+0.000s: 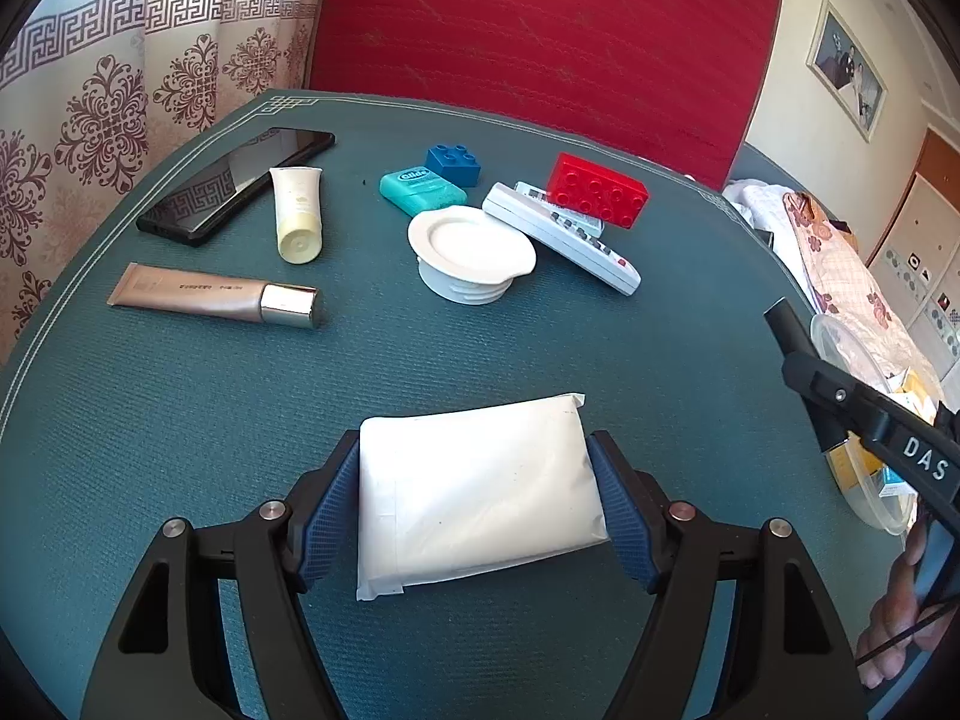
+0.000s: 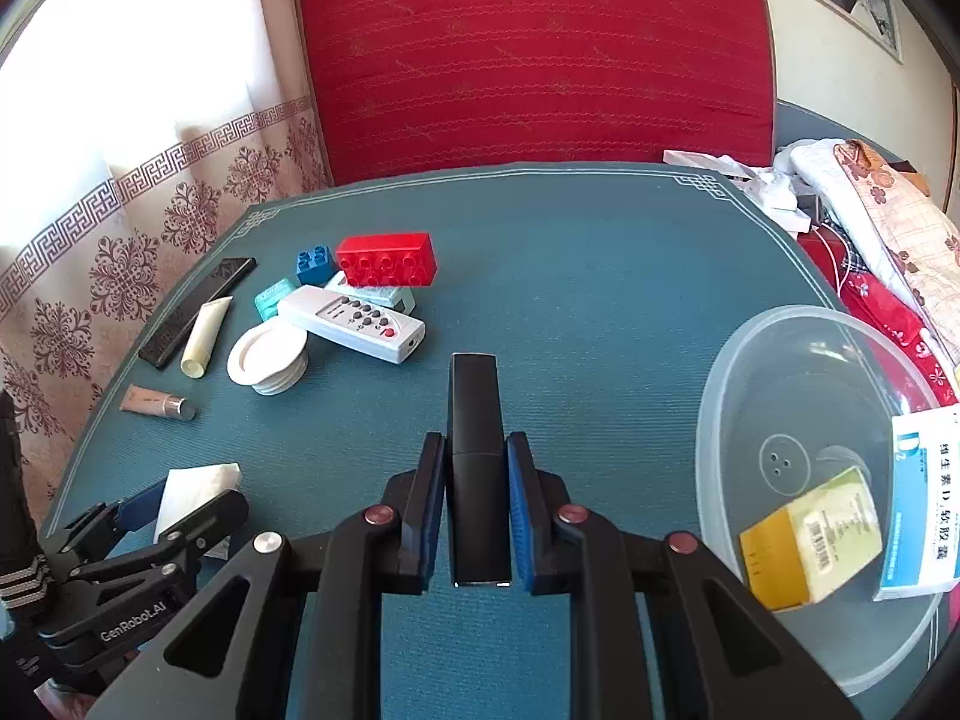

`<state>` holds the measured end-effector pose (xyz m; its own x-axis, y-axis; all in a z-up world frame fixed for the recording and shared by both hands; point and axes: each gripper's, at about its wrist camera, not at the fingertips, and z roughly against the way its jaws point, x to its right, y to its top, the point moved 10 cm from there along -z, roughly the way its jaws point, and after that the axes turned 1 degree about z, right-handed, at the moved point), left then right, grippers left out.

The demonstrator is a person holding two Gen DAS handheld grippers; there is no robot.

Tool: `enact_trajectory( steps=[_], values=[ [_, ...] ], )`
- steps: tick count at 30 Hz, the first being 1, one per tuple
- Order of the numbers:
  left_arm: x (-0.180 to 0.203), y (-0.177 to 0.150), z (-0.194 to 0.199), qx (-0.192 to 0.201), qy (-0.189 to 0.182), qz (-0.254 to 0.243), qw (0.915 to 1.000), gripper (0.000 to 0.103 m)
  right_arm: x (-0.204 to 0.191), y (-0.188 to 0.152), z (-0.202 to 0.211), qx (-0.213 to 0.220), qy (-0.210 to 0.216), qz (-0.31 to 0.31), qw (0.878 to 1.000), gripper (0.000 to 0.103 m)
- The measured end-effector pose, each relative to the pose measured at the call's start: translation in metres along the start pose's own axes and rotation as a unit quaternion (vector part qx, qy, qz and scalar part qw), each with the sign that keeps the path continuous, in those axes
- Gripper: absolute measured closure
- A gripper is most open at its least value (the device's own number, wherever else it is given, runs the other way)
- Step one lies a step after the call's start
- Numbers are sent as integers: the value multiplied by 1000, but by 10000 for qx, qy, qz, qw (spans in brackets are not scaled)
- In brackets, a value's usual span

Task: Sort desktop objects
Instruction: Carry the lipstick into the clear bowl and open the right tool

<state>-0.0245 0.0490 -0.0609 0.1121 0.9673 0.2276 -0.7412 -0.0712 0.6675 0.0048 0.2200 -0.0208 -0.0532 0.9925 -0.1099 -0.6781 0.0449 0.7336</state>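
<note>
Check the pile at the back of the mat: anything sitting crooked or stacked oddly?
Yes. The red brick is perched on a small pale box, and the white remote leans tilted against the pile, one end raised. Everything else lies flat.

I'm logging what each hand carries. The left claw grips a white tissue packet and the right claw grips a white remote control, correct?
Not quite. The right claw is shut on a slim black stick-shaped object, as the right wrist view shows. The white remote control lies on the table, under the red brick. The left claw does grip the white tissue packet.
</note>
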Motion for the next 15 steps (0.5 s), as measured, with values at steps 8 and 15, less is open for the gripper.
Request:
enact_trajectory(
  steps=[8, 15],
  values=[
    [15, -4, 0, -99, -67, -177, 9998, 27, 23, 2, 21, 178, -94, -151, 9997, 81],
    [33, -4, 4, -91, -127, -367, 9992, 27, 64, 3, 41, 338, -390, -367, 9980, 81]
  ],
)
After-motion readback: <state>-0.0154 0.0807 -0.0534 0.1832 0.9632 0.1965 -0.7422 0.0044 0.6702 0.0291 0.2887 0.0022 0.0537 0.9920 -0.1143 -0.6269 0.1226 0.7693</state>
